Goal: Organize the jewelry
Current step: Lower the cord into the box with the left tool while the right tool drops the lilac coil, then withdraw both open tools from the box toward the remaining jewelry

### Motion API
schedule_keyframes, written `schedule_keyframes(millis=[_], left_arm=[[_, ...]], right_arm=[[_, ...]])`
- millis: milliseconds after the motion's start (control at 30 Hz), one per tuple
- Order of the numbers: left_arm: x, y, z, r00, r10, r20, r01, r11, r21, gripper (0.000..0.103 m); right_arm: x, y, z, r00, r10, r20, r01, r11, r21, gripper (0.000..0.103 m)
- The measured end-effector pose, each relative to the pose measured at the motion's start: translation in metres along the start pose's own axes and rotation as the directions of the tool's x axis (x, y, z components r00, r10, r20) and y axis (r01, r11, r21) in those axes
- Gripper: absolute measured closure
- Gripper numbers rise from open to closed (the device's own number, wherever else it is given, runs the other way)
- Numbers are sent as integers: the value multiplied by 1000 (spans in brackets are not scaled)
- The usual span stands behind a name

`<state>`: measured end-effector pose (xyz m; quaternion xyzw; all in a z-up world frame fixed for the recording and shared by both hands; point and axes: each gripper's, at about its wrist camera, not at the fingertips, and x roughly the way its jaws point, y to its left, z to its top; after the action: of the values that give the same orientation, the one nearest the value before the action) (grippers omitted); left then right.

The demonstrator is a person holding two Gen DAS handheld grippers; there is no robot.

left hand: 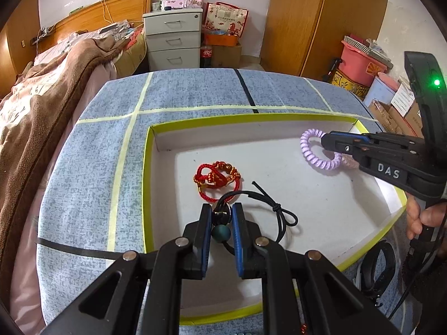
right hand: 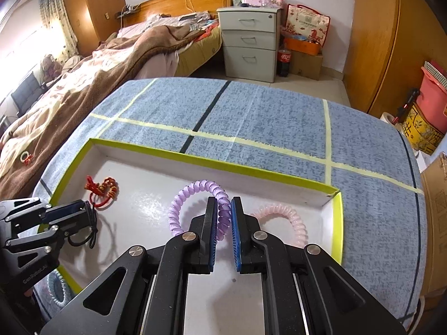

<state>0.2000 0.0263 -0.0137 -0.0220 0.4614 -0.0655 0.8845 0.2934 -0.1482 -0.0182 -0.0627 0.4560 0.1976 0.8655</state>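
Both tools sit low over the white tray (left hand: 156, 139) (to drop things in), left gripper (left hand: 220, 217) pinching the black bead cord (left hand: 279, 215), right gripper (right hand: 224, 209) pinching the purple coil band (right hand: 178, 209), red bracelet (left hand: 218, 180) just ahead of the left

We are in a home bedroom: unmade bed (right hand: 117, 55), drawer nightstand (right hand: 248, 42), wooden wardrobe (left hand: 321, 19), boxes (left hand: 391, 103) stacked.
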Motion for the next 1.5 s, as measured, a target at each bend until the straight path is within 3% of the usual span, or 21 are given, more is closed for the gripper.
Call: schedule_keyframes(millis=[700,1000,1133,1200,1500], left_arm=[[3,4,3,1000,-24,-11,24,999,-25,85],[3,3,3,999,-39,-10,39,999,-33,74],[2,4,4,999,-36,-7,36,998,-42,71],[0,5,4,999,-37,-3,37,998,-49,69],[-22,3,-1,998,-50,41,53,997,-59,62]], right_arm=[[9,-2,0,1000,-4,-17,4,1000,-2,93],[7,-3,1,1000,5,-10,-5,1000,13,91],[5,-4,2,1000,18,-1,-17,1000,24,80],[3,-4,2,1000,19,6,-20,999,27,60],[-21,1,-1,998,28,52,-29,999,29,58]])
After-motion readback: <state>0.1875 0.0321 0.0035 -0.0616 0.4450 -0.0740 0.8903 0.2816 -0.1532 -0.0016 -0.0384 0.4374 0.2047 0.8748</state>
